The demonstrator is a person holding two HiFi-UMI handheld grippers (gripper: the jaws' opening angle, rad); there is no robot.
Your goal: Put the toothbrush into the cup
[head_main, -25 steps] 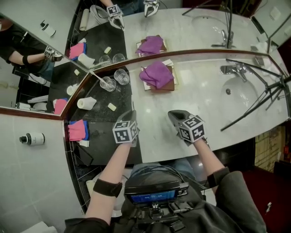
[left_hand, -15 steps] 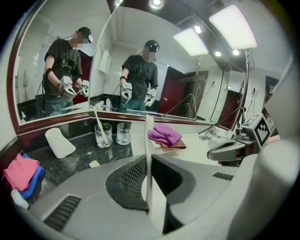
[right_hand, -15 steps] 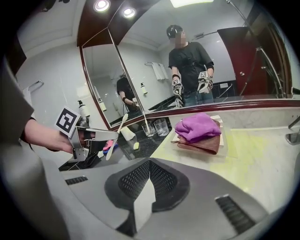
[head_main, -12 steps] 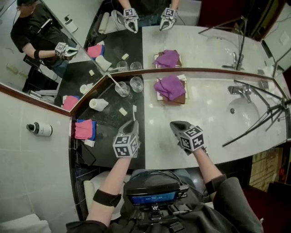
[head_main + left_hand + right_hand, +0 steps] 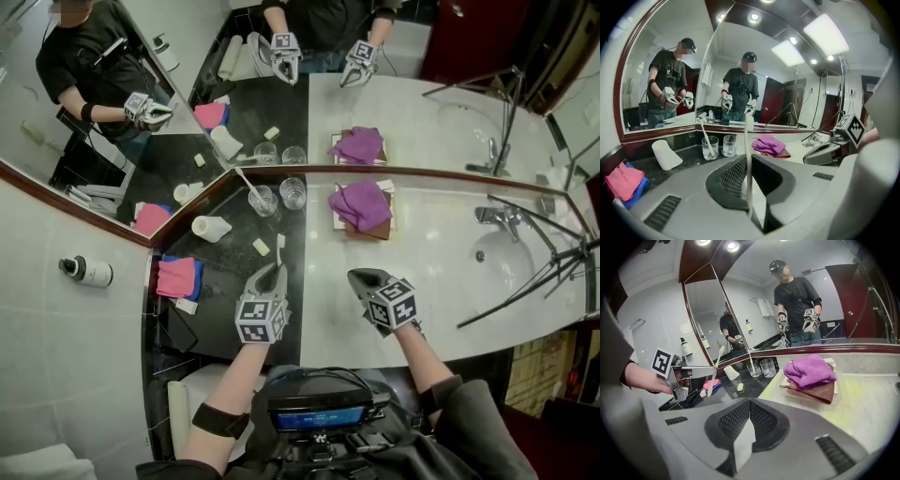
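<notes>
Well, the toothbrush [image 5: 748, 140] is in the left gripper [image 5: 272, 275], pinched low on its white handle. The jaws are closed down to just the handle's thickness. It slants up out of them, head uppermost, and stays clear of the empty cup [image 5: 292, 192]. It sits on the person's side of that cup and a little to its left, over the dark stone part of the counter [image 5: 225, 267].

Just beside the empty cup, on its left, stands another glass [image 5: 262, 200] with a second toothbrush [image 5: 246, 180] leaning in it. A small pale soap [image 5: 261, 246] lies between that glass and the left gripper.

The right gripper [image 5: 361, 278] hovers nearer the person than the empty cup and to its right, over the white part of the counter. Its jaws are pressed together with nothing between them.

To the right of the empty cup a purple cloth [image 5: 361, 203] is bundled on a brown one [image 5: 375, 230]. To the cup's left, past the other glass, a white paper cup [image 5: 211, 227] lies tipped on its side. Farther left and nearer the person, a pink cloth [image 5: 176, 277] rests on a blue one [image 5: 196, 275].

The mirror [image 5: 394, 103] rises right behind the empty cup and shows the person with both grippers raised. Well to the cup's right are the tap [image 5: 497, 216] and the black legs of a tripod [image 5: 534, 267].
</notes>
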